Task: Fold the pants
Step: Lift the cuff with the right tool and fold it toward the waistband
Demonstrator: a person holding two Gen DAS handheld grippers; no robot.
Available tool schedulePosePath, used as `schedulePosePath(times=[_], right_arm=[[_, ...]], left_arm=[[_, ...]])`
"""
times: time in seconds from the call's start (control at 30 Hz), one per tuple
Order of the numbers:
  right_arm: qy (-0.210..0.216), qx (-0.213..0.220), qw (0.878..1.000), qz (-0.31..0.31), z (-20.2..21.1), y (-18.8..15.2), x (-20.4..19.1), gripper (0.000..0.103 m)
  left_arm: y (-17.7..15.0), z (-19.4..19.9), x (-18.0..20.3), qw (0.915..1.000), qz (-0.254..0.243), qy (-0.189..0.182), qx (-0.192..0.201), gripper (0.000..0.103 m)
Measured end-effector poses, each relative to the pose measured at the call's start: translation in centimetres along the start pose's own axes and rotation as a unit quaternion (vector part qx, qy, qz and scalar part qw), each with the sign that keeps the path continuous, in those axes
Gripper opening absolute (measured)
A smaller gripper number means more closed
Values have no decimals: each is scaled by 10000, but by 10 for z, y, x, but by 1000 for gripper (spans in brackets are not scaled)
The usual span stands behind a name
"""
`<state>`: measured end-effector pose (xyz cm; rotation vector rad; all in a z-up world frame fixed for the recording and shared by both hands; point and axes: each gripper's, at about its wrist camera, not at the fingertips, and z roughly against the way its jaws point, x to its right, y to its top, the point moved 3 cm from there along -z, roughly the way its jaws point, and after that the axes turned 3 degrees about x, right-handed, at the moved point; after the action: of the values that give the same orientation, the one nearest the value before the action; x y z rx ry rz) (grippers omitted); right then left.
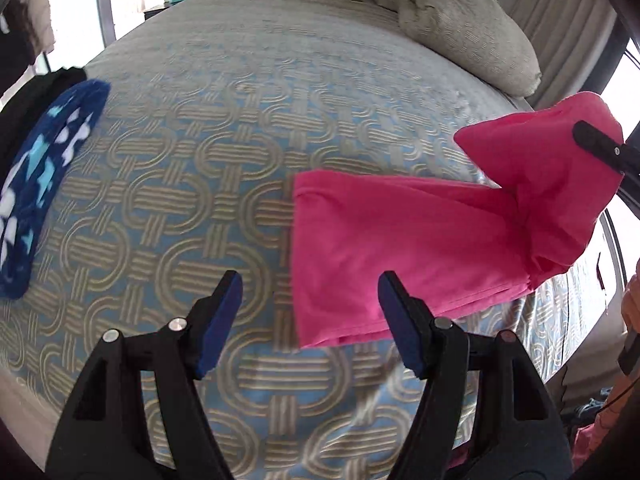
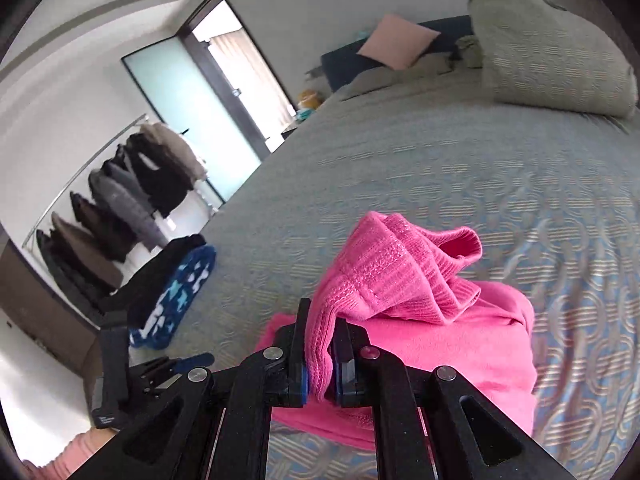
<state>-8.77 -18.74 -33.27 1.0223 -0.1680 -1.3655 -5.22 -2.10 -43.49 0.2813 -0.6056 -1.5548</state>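
My right tongs [image 2: 320, 356] are clamped on the ribbed waistband of the bright pink knit pants [image 1: 400, 248], lifting that end off the patterned blue-and-beige bedspread [image 1: 200, 160]. The legs lie flat on the bed, just beyond and to the right of my left tongs [image 1: 310, 320], which hang wide apart with nothing between them.

No readable text anywhere.

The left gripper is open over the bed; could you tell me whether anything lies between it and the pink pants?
Nothing visible does. Only bare bedspread separates the left gripper from the pink pants; the right gripper already grips their ribbed end.
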Motion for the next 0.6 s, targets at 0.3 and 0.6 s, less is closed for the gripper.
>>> schedulePosePath(times=[0.3, 0.6], right_arm=[[362, -1044, 9916, 672, -107, -63, -93, 8], [194, -1654, 9841, 618, -144, -101, -106, 9]], left_arm=[[-23, -4, -47, 9982, 589, -110, -9, 70], [-26, -9, -61, 9955, 902, -269, 111, 70]])
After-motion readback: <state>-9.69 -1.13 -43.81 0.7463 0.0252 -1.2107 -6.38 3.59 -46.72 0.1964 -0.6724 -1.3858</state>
